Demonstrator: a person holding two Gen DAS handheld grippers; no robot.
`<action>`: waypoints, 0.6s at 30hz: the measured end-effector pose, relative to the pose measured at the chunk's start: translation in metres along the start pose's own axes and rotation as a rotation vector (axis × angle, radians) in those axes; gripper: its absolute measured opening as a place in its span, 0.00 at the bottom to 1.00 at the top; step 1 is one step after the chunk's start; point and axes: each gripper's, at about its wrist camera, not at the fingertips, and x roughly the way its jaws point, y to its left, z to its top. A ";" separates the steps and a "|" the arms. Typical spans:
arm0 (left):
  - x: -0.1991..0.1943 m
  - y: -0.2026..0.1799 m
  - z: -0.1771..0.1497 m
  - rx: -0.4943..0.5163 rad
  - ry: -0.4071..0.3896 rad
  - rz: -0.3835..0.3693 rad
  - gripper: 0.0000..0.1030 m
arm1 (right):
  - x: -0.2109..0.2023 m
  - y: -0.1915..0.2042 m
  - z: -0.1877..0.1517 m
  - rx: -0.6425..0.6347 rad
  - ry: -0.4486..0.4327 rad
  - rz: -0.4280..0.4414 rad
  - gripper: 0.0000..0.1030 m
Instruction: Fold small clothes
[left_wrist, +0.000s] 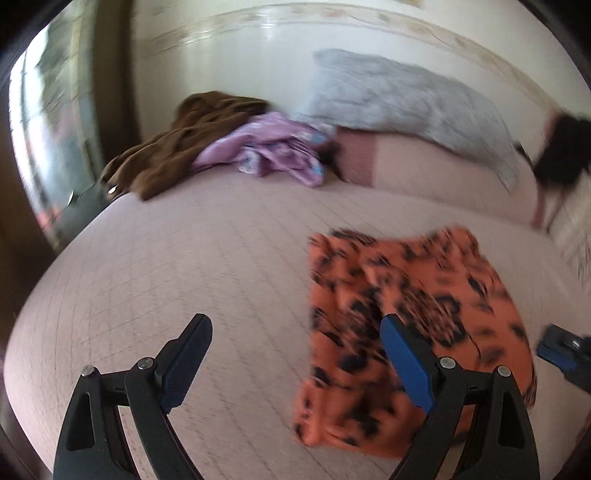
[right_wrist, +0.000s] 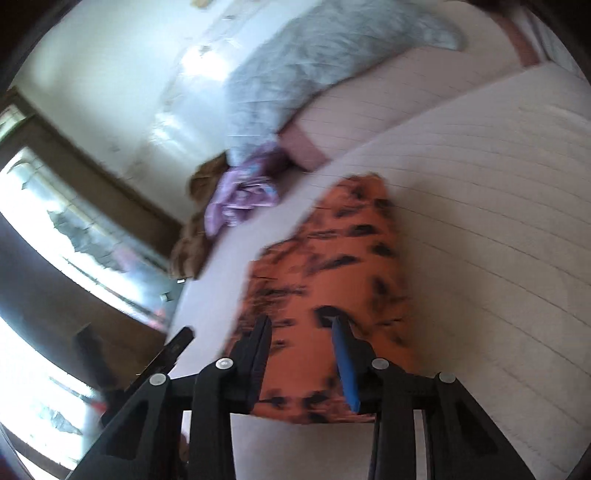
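left tongs (left_wrist: 295, 354) spread wide, holding nothing, one finger over the orange black-spotted garment (left_wrist: 402, 314) | right tongs (right_wrist: 303, 347) partly closed, straddling its near end, can't tell if they're pinching it | garment lies roughly flat on the bed (left_wrist: 184, 266), looks laid out for folding | far edge: purple clothes (left_wrist: 266, 147) and a brown one (left_wrist: 177, 147), guessing they're waiting

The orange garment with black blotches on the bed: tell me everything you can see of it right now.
The orange garment with black blotches is soft, thin-looking cloth, lying roughly rectangular and rumpled on the pale quilted bed cover, apparently already folded over. The left gripper stands wide open above its left edge, holding nothing. The right gripper hovers over its near end with cloth showing between the fingers; blur hides whether they pinch it.
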 end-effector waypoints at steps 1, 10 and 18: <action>0.002 -0.009 -0.003 0.035 0.015 0.001 0.90 | 0.008 -0.006 -0.001 0.019 0.017 -0.008 0.35; 0.018 -0.028 -0.018 0.121 0.089 0.062 0.90 | 0.037 -0.011 -0.014 -0.021 0.085 -0.093 0.34; 0.019 -0.027 -0.018 0.116 0.089 0.061 0.90 | 0.031 0.001 -0.004 -0.096 0.122 -0.126 0.33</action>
